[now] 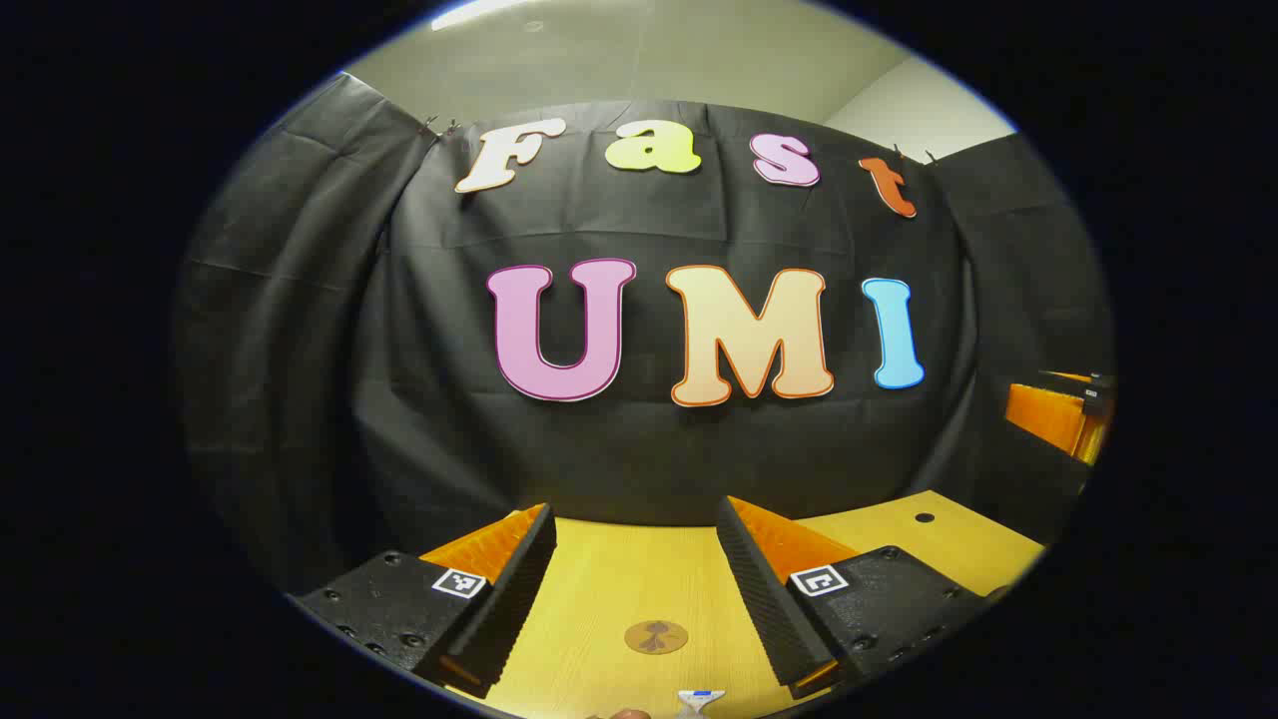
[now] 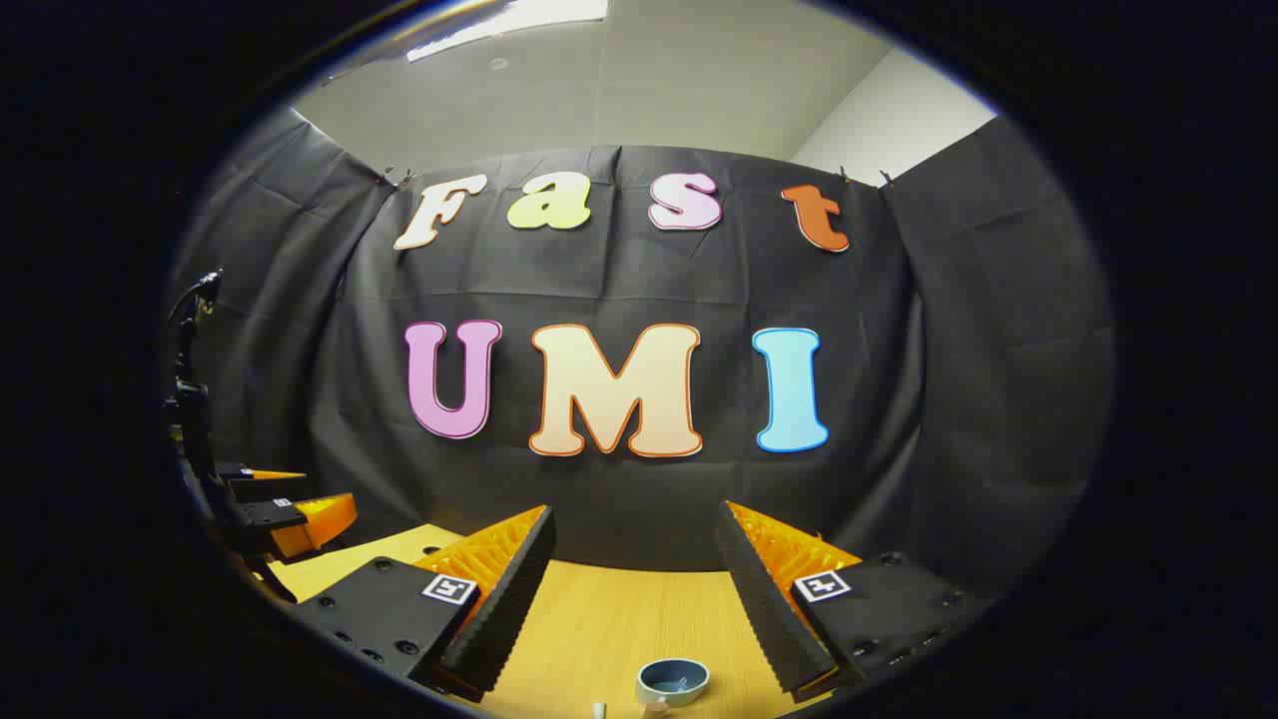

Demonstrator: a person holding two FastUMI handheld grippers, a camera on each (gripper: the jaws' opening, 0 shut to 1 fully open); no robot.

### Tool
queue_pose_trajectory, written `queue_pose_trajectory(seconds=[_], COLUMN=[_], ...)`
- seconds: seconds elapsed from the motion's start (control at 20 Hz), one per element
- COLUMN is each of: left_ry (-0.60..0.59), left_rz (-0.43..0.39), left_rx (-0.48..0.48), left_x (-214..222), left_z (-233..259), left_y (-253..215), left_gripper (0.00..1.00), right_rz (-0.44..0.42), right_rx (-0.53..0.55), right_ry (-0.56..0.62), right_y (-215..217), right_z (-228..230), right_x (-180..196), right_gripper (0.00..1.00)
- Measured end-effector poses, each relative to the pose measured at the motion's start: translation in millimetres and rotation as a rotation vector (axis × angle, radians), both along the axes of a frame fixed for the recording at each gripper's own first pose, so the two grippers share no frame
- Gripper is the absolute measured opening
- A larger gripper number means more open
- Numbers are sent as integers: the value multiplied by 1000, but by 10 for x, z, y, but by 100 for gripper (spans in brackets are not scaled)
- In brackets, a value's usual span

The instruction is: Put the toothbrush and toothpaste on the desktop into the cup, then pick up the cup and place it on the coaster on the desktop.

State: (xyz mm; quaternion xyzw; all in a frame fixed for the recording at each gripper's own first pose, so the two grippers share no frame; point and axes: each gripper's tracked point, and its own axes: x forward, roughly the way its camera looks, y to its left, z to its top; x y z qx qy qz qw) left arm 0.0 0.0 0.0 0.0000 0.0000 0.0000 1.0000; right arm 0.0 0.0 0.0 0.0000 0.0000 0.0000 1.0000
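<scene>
Left gripper view shows the left gripper (image 1: 635, 589) spread wide above the light wooden desktop (image 1: 609, 579), grasping nothing; a round brown coaster (image 1: 656, 636) lies ahead between its fingers, and a white tube end (image 1: 700, 702) sits nearer. Right gripper view has the right gripper (image 2: 635, 591) likewise released, with a blue-rimmed round cup (image 2: 672, 682) just ahead between its fingers.
</scene>
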Motion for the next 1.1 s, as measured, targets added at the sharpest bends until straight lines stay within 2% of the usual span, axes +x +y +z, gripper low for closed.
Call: queue_pose_trajectory(seconds=[0.7, 1.1], left_ry=[-9, -6], left_rz=[-9, -3], left_rx=[2, 4], left_x=[-75, -133], left_z=[1, -30], left_y=[-34, 6], left_gripper=[94, 94], right_rz=[34, 90], right_rx=[-2, -10], right_ry=[70, 181], right_y=[137, 289], right_z=[-231, -572], right_x=[-90, -91], right_gripper=[99, 100])
